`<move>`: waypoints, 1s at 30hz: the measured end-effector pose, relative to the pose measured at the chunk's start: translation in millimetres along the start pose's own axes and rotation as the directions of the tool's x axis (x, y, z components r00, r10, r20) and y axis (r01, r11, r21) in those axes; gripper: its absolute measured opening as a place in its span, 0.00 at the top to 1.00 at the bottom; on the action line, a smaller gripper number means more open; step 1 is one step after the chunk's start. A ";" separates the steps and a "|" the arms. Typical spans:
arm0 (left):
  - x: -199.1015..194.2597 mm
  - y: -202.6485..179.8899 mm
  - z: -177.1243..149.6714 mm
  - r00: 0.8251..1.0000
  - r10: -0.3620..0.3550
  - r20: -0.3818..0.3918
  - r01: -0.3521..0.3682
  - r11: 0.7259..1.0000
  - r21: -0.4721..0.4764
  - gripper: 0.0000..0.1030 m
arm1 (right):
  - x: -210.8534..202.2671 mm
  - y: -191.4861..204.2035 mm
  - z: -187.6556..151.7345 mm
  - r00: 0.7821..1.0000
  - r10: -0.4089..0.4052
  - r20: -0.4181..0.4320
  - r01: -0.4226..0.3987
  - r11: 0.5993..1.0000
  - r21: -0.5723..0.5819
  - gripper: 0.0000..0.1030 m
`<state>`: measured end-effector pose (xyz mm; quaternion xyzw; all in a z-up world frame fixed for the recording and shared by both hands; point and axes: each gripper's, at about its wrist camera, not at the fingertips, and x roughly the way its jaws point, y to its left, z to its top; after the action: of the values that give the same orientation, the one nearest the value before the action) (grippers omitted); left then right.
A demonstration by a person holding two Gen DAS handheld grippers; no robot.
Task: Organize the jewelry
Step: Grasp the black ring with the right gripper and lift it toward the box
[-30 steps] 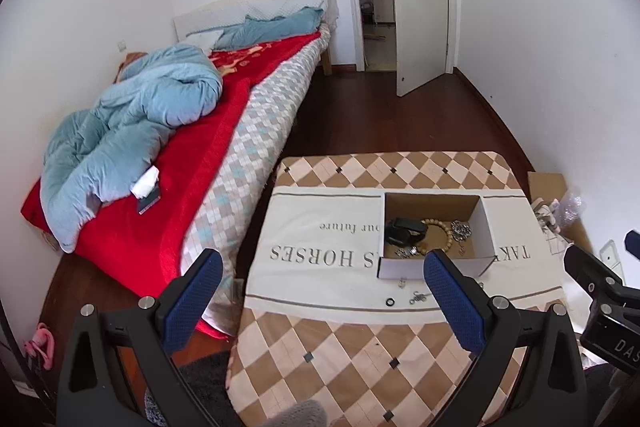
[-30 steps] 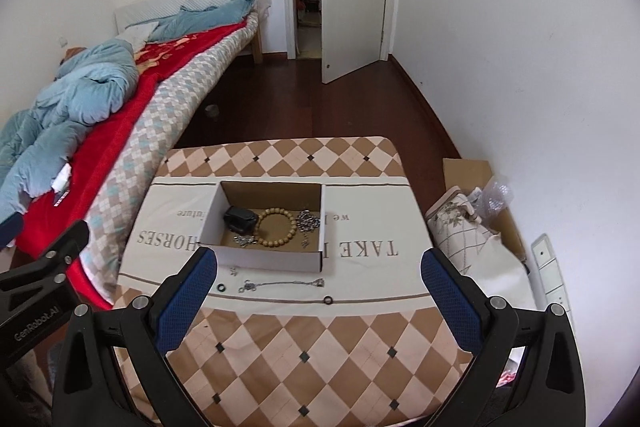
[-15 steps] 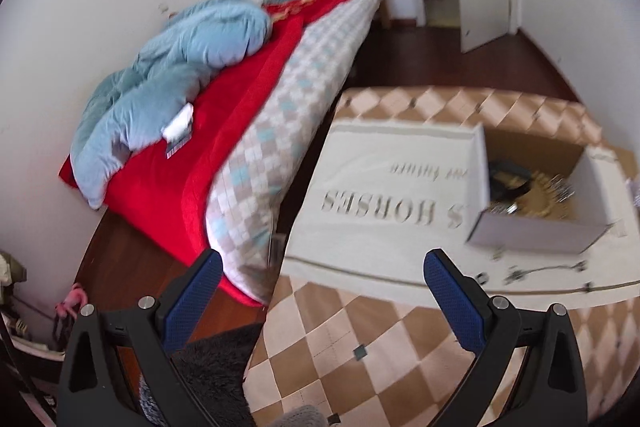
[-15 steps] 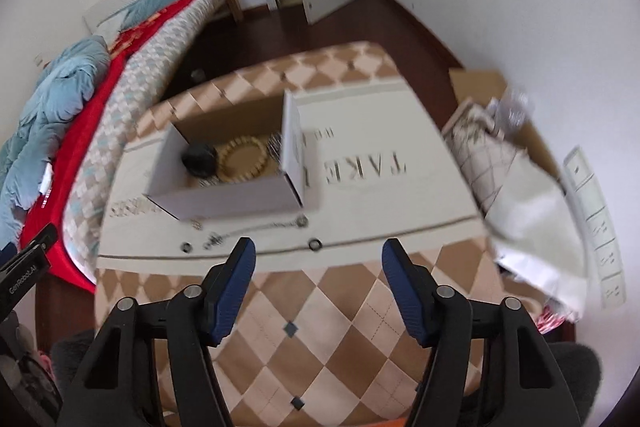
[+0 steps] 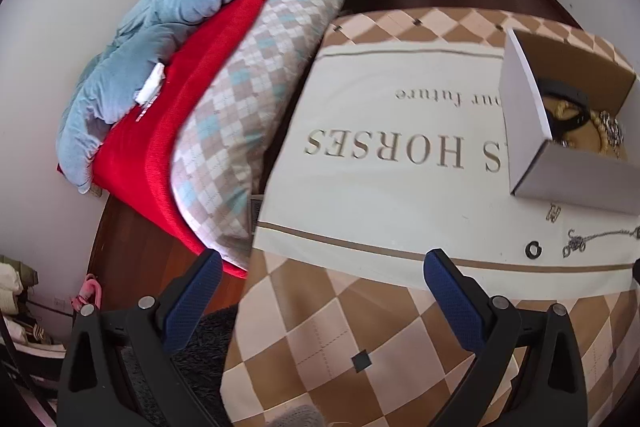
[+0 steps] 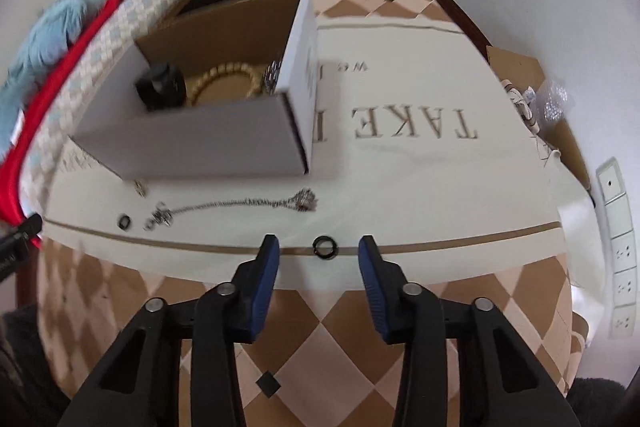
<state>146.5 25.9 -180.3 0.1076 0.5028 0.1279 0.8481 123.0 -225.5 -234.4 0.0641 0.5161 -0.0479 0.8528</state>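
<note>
Dark ring (image 6: 325,247): lies flat on the cloth, lower centre of the right wrist view, on the brown stripe between the two blue pads and ahead of them; touching neither.
Right gripper (image 6: 319,250): fingers partly spread with a gap wider than the ring, holding nothing.
Risk, ring: thin and flat on soft cloth; in my judgement the pads could close over it, pinch fabric, or flick it off the near table edge.
Silver chain (image 6: 236,203): stretched out left to right just above the ring, pendant end nearest; a low approach could snag and drag it.
Second ring (image 6: 125,221): left of centre, beside the chain's clasp end; a small charm (image 6: 139,187) sits by the box wall.
Cardboard box (image 6: 200,147): upper left of the frame, already holding a wooden bead bracelet (image 6: 224,77) and a black watch (image 6: 160,89); its near wall is tall, so a carried ring could clip it.
Left gripper (image 5: 320,277): lower part of the left wrist view, fingers wide apart, empty, over the table's left edge.
Tablecloth (image 6: 400,195): loose; could bunch if pressed.
Image: motion blur, so fine contact is hard to judge.
</note>
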 end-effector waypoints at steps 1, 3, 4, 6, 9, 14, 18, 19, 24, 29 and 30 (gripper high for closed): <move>1.6 -2.0 0.1 1.000 -0.013 -0.007 0.013 1.000 0.007 0.00 | 0.2 3.5 -0.7 1.000 -0.016 0.016 0.016 1.000 -0.017 0.74; 3.6 -8.2 1.0 0.999 -0.043 -0.021 0.044 0.999 0.023 0.00 | 1.3 8.2 -2.1 0.999 -0.035 0.027 0.036 0.999 -0.037 0.88; 4.0 -12.4 1.7 0.997 -0.067 -0.030 0.068 0.997 0.033 0.00 | 1.4 9.3 -2.5 0.999 -0.041 0.033 0.042 0.998 -0.041 0.88; 3.6 -22.1 4.4 0.990 -0.135 -0.048 0.137 0.990 0.045 0.01 | 1.0 8.5 -3.1 0.999 -0.037 0.038 0.039 0.999 -0.038 0.88; 4.0 -40.0 10.5 0.973 -0.217 -0.081 0.223 0.973 0.063 0.01 | -1.3 0.8 -4.3 0.999 -0.030 0.036 0.030 1.000 -0.008 0.88; 8.0 -75.8 19.1 0.953 -0.270 -0.140 0.286 0.951 0.119 0.32 | -9.5 -10.7 -3.6 0.998 -0.041 0.042 0.040 0.999 0.025 0.88; 7.0 -88.9 19.1 0.941 -0.307 -0.144 0.325 0.938 0.123 0.39 | -7.9 -16.1 -6.1 0.998 -0.062 0.027 0.061 0.998 0.031 0.88; 6.9 -90.0 19.4 0.938 -0.315 -0.141 0.332 0.936 0.119 0.43 | -7.9 -17.5 -7.4 0.998 -0.065 0.025 0.064 0.997 0.033 0.88; 6.7 -96.5 21.2 0.934 -0.331 -0.135 0.347 0.930 0.124 0.46 | -8.8 -20.9 -9.9 0.998 -0.066 0.019 0.065 0.997 0.047 0.88; 1.5 -103.0 20.6 0.925 -0.356 -0.131 0.373 0.917 0.142 0.87 | -9.0 -22.9 -8.7 0.998 -0.067 0.020 0.066 0.996 0.056 0.88; 1.0 -103.9 20.2 0.925 -0.355 -0.133 0.372 0.917 0.146 0.90 | -9.6 -23.1 -8.2 0.997 -0.068 0.021 0.066 0.996 0.057 0.88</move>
<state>176.0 -72.9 -204.0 0.0767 0.5662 -0.0696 0.8178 108.0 -246.9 -231.0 0.0702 0.5065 -0.0917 0.8544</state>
